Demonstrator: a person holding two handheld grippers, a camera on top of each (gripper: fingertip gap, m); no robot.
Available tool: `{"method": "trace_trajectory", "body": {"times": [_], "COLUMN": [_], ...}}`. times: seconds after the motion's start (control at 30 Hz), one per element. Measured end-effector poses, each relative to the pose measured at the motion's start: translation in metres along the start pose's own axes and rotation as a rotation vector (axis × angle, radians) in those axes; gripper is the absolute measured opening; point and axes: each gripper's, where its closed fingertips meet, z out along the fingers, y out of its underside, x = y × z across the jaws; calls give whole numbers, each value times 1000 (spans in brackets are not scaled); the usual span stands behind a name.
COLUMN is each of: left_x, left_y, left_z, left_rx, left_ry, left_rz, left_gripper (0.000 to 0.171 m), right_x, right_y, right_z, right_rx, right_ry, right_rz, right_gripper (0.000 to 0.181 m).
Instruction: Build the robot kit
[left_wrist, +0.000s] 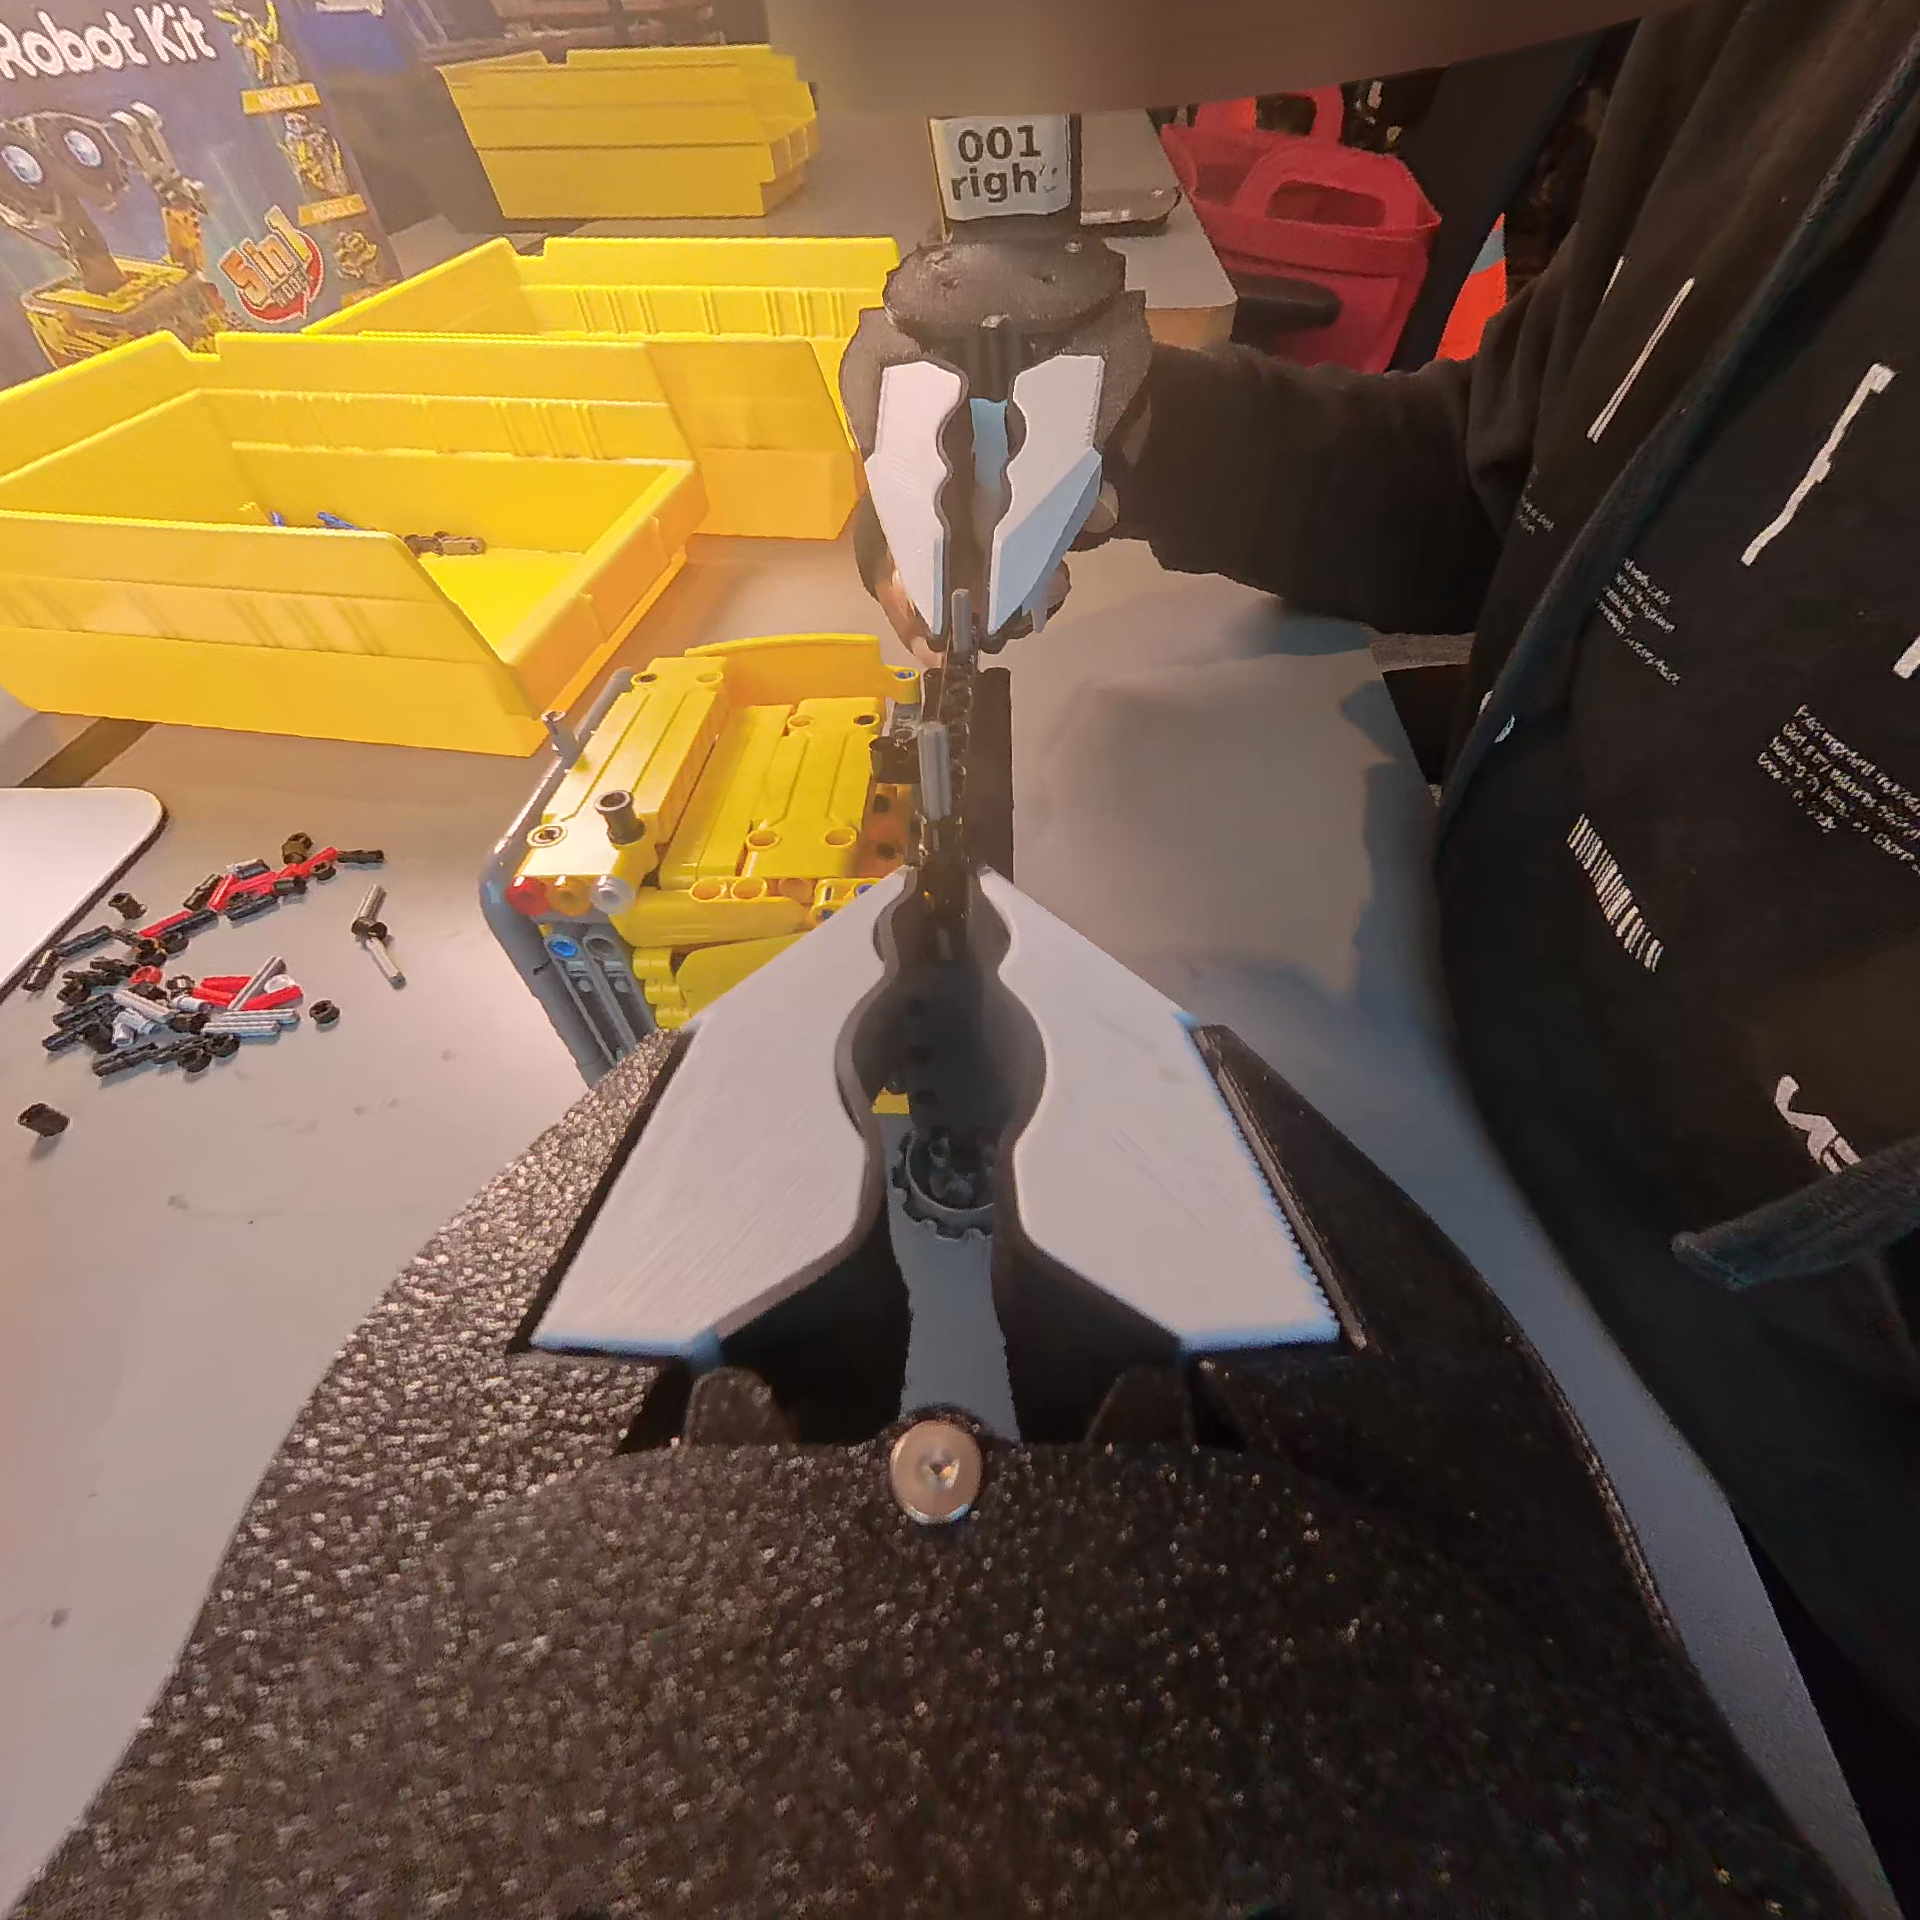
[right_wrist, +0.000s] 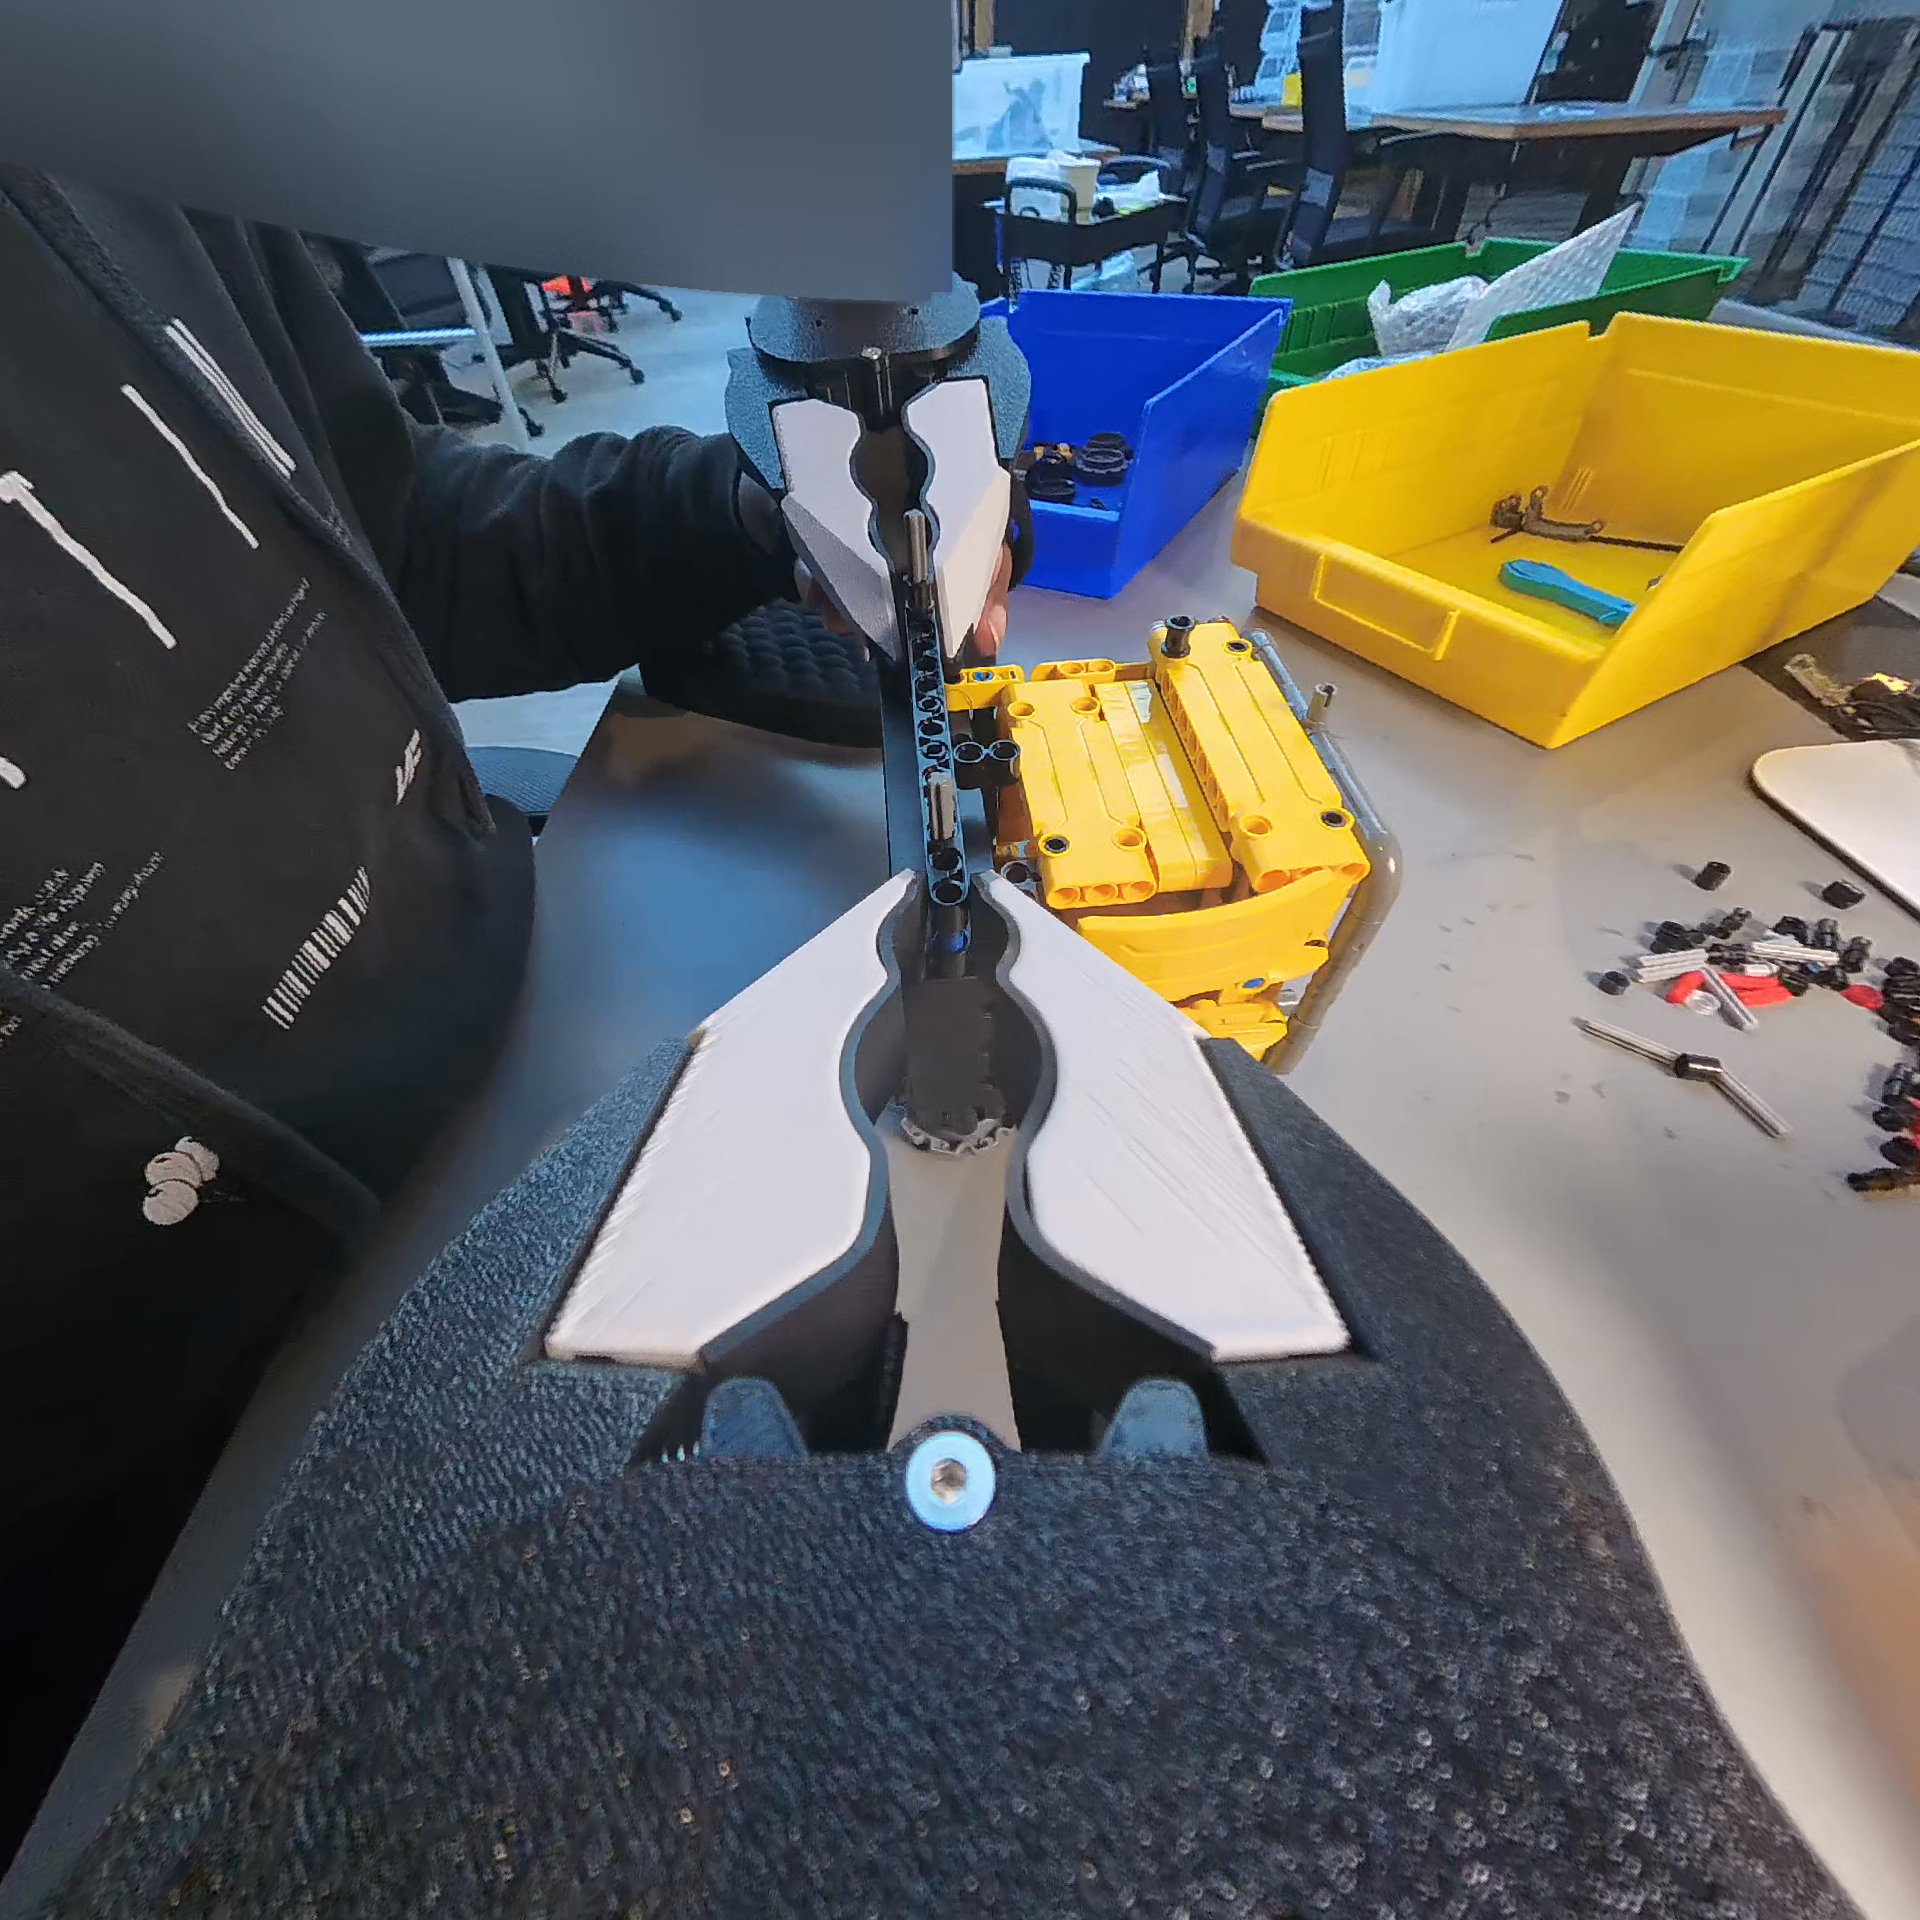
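While both grippers' fingers (left_wrist: 831, 997) clench one black beam (left_wrist: 951, 790), its ends stay hidden.

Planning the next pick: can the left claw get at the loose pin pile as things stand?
Probably not yet. The left claw is shut on the black perforated beam, which the right claw grips at the far end. The path across the grey table to the loose pin pile looks free.
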Motion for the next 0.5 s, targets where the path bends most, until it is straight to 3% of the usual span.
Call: {"method": "trace_trajectory", "body": {"times": [0.23, 0.5], "left_x": [6, 4], "left_y": [0, -13], "left_z": [-2, -8], "left_rx": [-35, 16], "left_ry": [2, -46], "left_rz": [29, 54], "left_gripper": [12, 11], "right_x": [-1, -2], "right_y": [0, 0], "right_z": [1, 2], "right_rx": [-4, -32], "right_ry": [-14, -14], "right_rz": [8, -3], "right_gripper": [8, 8]}}
